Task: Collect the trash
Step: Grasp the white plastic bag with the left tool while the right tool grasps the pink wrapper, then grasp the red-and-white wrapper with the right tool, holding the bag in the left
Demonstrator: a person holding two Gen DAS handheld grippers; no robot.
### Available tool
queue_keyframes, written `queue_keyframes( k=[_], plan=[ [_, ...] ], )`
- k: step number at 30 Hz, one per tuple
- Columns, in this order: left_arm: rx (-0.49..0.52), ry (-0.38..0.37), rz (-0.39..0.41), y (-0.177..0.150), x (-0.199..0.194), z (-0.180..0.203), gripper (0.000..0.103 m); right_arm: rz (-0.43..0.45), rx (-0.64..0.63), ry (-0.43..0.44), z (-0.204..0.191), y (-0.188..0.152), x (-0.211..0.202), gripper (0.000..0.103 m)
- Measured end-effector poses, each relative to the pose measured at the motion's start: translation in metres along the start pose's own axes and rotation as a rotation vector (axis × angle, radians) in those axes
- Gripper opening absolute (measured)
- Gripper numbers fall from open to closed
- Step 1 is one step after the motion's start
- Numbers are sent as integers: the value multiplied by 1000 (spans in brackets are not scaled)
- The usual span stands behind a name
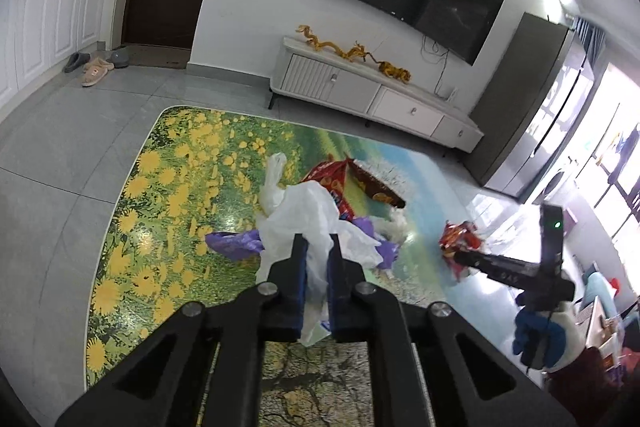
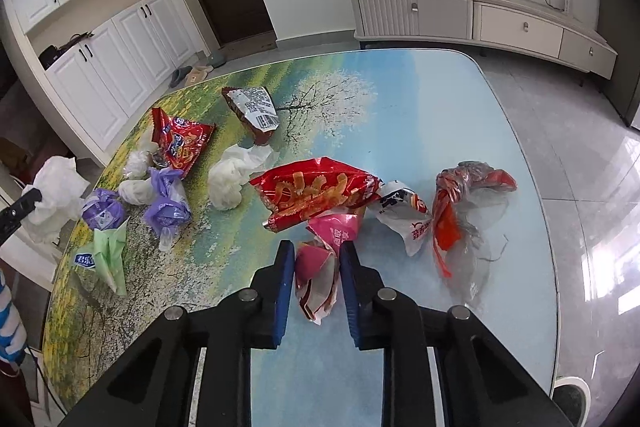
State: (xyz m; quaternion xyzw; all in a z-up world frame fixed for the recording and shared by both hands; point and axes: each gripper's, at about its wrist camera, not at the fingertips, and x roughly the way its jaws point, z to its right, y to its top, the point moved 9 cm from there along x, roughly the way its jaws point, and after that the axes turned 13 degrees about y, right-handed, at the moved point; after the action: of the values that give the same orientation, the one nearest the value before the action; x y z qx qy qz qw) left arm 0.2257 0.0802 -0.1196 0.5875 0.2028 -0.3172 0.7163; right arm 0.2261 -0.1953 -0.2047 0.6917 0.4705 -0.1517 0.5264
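Trash lies scattered on the picture-printed table [image 2: 440,107]. My right gripper [image 2: 317,251] is shut on a crumpled pink wrapper [image 2: 316,271], just in front of a big red snack bag [image 2: 316,195]. To its right lie a white-and-red wrapper [image 2: 404,219] and a red-and-clear plastic bag [image 2: 464,211]. My left gripper [image 1: 317,243] is shut on a white plastic bag [image 1: 304,211], held above the table's left part. The right wrist view shows that bag [image 2: 52,195] at the left edge. Purple bags [image 2: 166,207], a green wrapper [image 2: 110,255] and a white wad [image 2: 232,179] lie between.
A brown packet [image 2: 252,111] and another red snack bag [image 2: 182,143] lie toward the far side. A white TV cabinet [image 2: 480,19] stands beyond the table. A round white-rimmed container [image 2: 572,395] sits on the floor at the table's near right corner. A gloved hand [image 1: 536,331] holds the right gripper.
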Motion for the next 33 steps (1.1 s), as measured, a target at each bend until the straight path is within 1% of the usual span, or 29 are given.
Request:
queue_keyframes(
  k=[2, 4, 7, 10, 13, 19, 25, 27, 28, 29, 31, 33],
  plan=[
    [-26, -40, -1, 7, -10, 5, 7, 4, 1, 24, -6, -4, -6, 17],
    [-31, -61, 6, 14, -22, 13, 7, 5, 6, 53, -12, -10, -13, 15],
    [3, -59, 41, 21, -40, 28, 7, -2, 6, 103, -22, -24, -24, 10],
    [45, -52, 64, 22, -55, 45, 7, -8, 2, 141, -32, -40, -38, 9],
    [67, -60, 72, 20, -66, 62, 7, 0, -15, 140, -38, -52, -54, 4],
    [99, -85, 91, 12, -88, 89, 7, 37, -22, 120, -38, -65, -87, 4],
    [118, -98, 94, 3, -100, 100, 7, -4, -6, 134, -35, -90, -90, 6],
    [123, -102, 92, 1, -101, 102, 7, -12, 4, 125, -33, -100, -93, 10],
    [125, -106, 91, -1, -102, 104, 7, -11, 17, 117, -29, -104, -95, 19],
    [129, -111, 91, -2, -102, 105, 7, -8, 27, 109, -27, -108, -98, 34],
    [137, -118, 91, -5, -100, 107, 7, 1, 52, 99, -24, -118, -105, 48],
    [147, -130, 87, -9, -98, 112, 7, -6, 90, 98, -21, -130, -109, 48]
  ],
)
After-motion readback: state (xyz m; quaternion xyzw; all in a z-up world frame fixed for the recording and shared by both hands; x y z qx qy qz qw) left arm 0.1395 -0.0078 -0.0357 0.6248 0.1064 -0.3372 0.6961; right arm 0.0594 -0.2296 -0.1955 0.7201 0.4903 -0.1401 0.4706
